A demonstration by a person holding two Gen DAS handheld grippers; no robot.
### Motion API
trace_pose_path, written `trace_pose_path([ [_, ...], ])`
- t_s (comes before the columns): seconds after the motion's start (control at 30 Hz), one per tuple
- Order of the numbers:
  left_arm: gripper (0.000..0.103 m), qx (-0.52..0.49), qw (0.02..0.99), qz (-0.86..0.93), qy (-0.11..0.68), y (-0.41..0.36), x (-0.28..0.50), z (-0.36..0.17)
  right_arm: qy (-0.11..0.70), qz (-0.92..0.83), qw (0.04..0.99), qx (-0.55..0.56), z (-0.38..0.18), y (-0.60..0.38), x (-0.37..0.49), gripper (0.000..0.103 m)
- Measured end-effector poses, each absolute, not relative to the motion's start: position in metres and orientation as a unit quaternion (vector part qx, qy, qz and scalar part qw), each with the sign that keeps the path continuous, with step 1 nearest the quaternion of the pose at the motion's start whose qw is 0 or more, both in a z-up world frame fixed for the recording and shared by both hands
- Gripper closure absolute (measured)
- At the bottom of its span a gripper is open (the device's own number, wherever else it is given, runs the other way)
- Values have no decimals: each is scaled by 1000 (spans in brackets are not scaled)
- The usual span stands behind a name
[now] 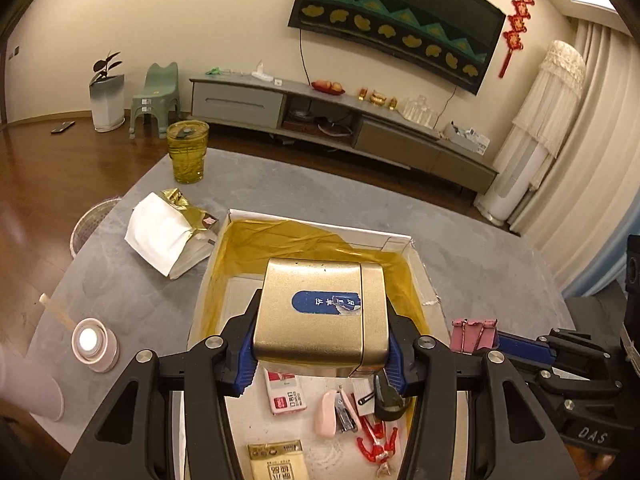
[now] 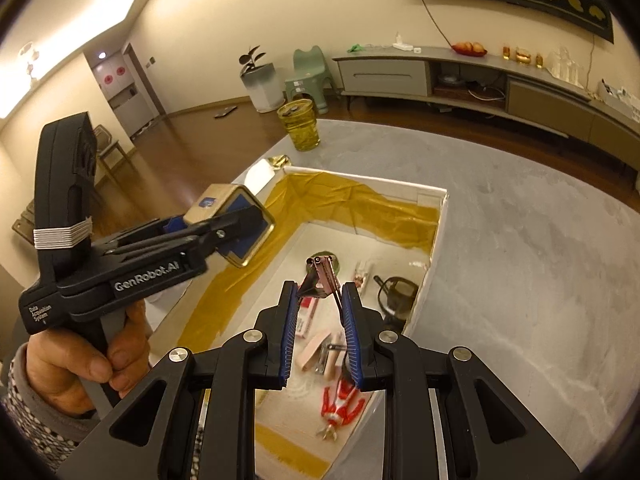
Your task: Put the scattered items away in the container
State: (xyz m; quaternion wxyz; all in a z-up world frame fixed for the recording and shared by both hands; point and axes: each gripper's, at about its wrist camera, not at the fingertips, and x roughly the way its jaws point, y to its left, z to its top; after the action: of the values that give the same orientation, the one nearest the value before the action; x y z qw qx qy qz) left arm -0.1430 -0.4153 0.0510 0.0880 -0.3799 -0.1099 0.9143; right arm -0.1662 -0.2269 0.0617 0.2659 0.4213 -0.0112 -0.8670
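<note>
My left gripper [image 1: 320, 344] is shut on a gold tin [image 1: 320, 308] with a blue label, held above the white box [image 1: 400, 238] lined with gold paper. Under the tin, inside the box, lie a red-and-white pack [image 1: 286, 396], a pink stapler [image 1: 332, 414], a red toy figure [image 1: 378, 444] and a yellow packet [image 1: 278, 460]. In the right wrist view, my right gripper [image 2: 319, 294] is shut on a pink binder clip [image 2: 322, 274] over the box's [image 2: 440, 216] near end. A hand [image 2: 80, 364] holds the left gripper [image 2: 240, 220] with the tin [image 2: 216, 204] off to the left.
A yellow glass [image 1: 188, 152] stands at the far edge of the grey table [image 1: 480, 248]. A crumpled white-and-gold wrapper [image 1: 168, 232] lies left of the box. A pink round light [image 1: 94, 344] sits near the left edge. A wicker basket [image 1: 92, 220] is on the floor.
</note>
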Motion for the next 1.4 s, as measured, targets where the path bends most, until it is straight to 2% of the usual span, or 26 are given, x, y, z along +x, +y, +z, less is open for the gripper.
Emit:
trace_pose_path([
  [0.3, 51, -439, 73, 888, -116, -411, -193, 21, 0, -864, 258, 433, 48, -239, -207, 79],
  [0.67, 51, -460, 34, 883, -83, -409, -234, -3, 15, -858, 250, 448, 26, -249, -250, 79],
  [0.83, 46, -454, 19, 886, -90, -417, -241, -9, 43, -869, 243, 430, 21, -253, -250, 69],
  [1.13, 44, -418, 39, 904, -78, -431, -198, 17, 5, -887, 215, 409, 26, -204, -208, 69],
  [1.4, 40, -389, 11, 921, -33, -448, -133, 26, -26, -865, 214, 453, -1, -177, -178, 69],
])
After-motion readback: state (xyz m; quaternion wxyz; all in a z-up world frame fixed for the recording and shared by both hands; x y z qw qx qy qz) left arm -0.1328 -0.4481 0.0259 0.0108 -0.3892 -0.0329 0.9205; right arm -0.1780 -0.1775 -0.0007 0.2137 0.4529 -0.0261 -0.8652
